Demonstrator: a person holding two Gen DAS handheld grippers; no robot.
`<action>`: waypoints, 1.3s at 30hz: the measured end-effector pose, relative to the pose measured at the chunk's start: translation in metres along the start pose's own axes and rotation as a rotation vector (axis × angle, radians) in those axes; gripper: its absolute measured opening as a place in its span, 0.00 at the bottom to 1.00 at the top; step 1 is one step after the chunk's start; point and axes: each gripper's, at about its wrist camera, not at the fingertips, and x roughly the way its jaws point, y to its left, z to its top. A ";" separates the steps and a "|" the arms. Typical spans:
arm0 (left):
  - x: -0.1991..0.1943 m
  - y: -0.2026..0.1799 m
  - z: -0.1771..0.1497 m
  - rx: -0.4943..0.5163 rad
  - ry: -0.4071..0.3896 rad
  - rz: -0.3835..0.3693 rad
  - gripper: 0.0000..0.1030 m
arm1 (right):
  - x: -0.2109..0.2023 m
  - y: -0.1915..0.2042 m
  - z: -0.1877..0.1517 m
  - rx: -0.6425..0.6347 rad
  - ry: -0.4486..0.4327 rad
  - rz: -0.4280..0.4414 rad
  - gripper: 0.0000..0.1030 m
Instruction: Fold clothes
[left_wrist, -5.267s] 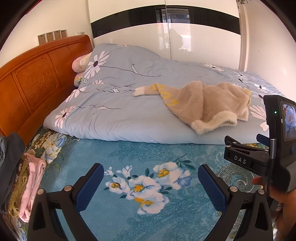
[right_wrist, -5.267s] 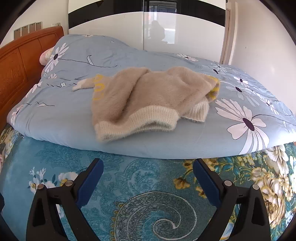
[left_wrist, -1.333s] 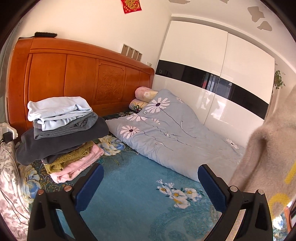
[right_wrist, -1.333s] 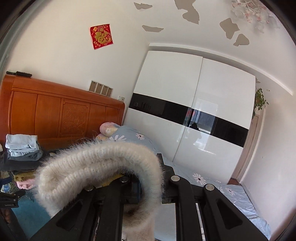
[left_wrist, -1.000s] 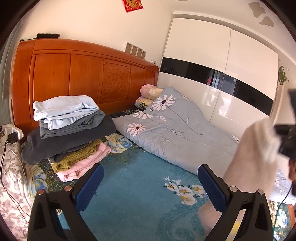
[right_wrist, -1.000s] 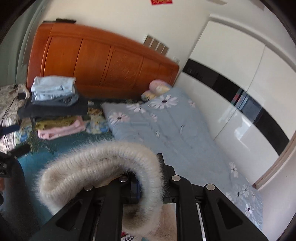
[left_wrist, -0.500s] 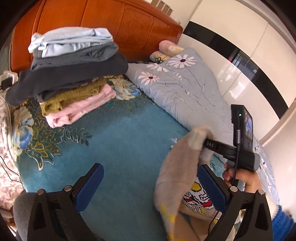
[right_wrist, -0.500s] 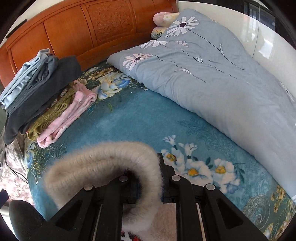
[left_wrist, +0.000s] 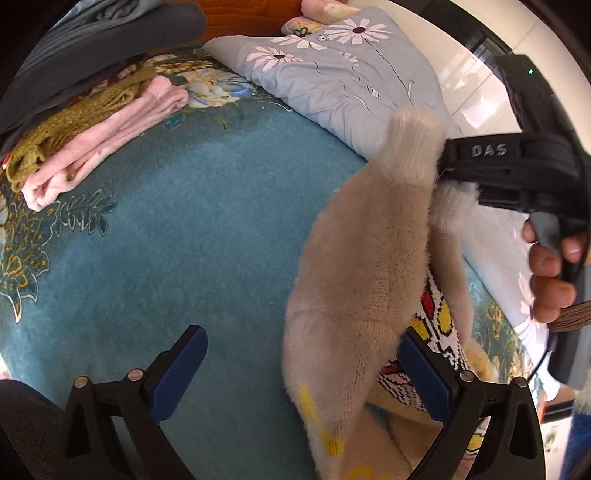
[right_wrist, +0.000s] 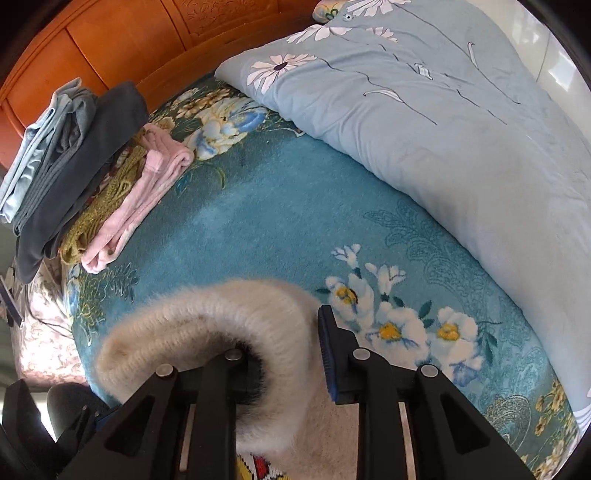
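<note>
A fluffy beige sweater (left_wrist: 369, 266) with yellow and red patterning hangs from my right gripper (left_wrist: 439, 162) over the teal bedspread (left_wrist: 192, 221). In the right wrist view the sweater's ribbed hem (right_wrist: 221, 317) bulges out over my right gripper (right_wrist: 291, 354), whose jaws pinch it. My left gripper (left_wrist: 303, 373) is open and empty, low over the bedspread; the hanging sweater drapes in front of its right finger (left_wrist: 424, 373).
A stack of folded clothes (right_wrist: 74, 162), grey, olive and pink, lies at the left by the wooden headboard (right_wrist: 147, 40). A pale blue daisy-print quilt (right_wrist: 443, 122) covers the far right of the bed. A hand (left_wrist: 550, 273) holds the right gripper.
The right gripper has carried the sweater down and closer to the teal bedspread. The left gripper has tilted down and moved closer, so the sweater now hangs between its fingers.
</note>
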 end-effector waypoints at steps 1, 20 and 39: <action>0.003 -0.002 -0.001 0.016 0.007 0.009 1.00 | -0.005 -0.001 -0.002 -0.009 0.008 0.011 0.32; 0.023 0.004 -0.022 -0.004 0.057 0.086 0.61 | -0.071 0.008 -0.159 -0.176 -0.149 -0.071 0.59; 0.018 0.034 -0.020 -0.120 0.049 0.044 0.55 | -0.005 0.007 -0.205 -0.216 -0.079 -0.206 0.59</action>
